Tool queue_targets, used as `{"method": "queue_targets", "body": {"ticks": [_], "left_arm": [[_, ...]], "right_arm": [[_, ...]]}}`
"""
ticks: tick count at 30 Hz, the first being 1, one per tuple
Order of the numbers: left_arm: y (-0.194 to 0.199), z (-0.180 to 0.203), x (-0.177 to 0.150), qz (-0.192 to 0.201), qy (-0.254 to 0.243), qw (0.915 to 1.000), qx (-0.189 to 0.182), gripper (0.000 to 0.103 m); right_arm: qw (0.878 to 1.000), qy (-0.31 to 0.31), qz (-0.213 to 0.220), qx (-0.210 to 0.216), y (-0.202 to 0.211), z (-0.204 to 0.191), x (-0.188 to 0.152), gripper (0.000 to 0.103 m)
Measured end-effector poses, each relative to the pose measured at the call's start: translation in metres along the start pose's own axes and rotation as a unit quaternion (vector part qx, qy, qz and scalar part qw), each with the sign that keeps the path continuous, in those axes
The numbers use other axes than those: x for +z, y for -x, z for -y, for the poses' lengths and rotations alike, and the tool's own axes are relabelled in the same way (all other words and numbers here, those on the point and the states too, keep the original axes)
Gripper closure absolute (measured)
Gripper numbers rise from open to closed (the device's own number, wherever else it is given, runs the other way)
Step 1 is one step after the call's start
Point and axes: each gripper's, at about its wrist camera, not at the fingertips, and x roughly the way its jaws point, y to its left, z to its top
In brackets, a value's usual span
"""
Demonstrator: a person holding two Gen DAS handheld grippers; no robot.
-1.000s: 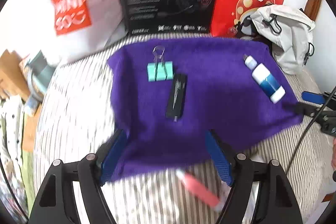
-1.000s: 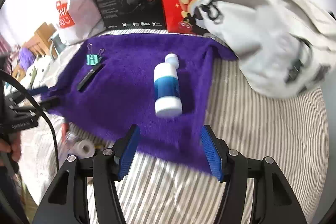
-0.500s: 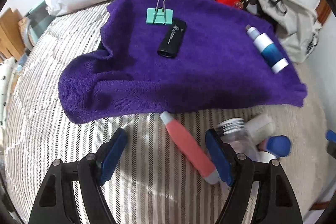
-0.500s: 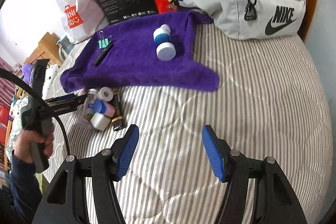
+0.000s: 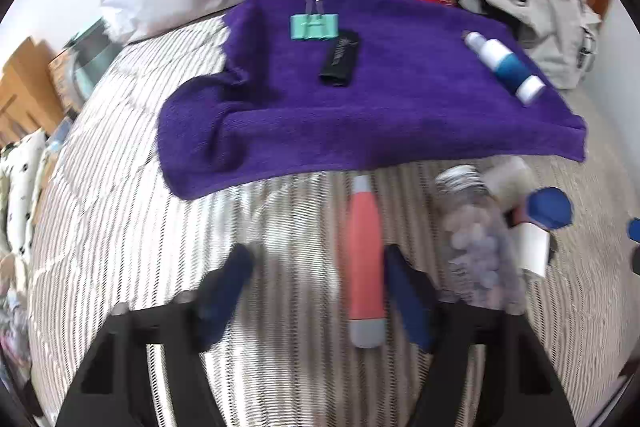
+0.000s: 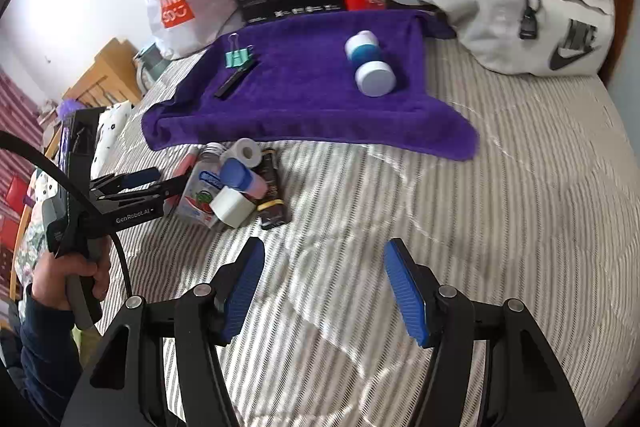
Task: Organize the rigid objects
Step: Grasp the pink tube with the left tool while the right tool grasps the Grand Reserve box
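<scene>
Left tongs (image 5: pixel 320 283), open, straddle the coral tube (image 5: pixel 365 263) lying on the bed (image 6: pixel 520 207) below the purple towel (image 5: pixel 380 115); closing is probably next. Right tongs (image 6: pixel 324 291) hang open, empty.

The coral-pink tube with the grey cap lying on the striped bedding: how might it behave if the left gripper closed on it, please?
The coral-pink tube with the grey cap looks smooth and round, so it may roll or slip sideways. It lies beside one finger of the open left gripper, so contact could nudge it. The soft striped bedding probably damps rolling.
</scene>
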Motion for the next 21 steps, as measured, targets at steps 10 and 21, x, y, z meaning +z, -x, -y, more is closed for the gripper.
{"method": "queue_targets", "body": {"ticks": [10,21], "left_arm": [[0.007,0.009,-0.005,0.018,-0.029,0.9990,-0.031,0.087],[0.006,0.009,-0.004,0.015,-0.030,0.9990,-0.028,0.087]], "right_arm": [[0.999,0.040,0.011,0.015,-0.025,-0.032,0.021,0.041],[0.995,0.084,-0.035,-0.031,-0.065,-0.035,0.016,0.041]]}}
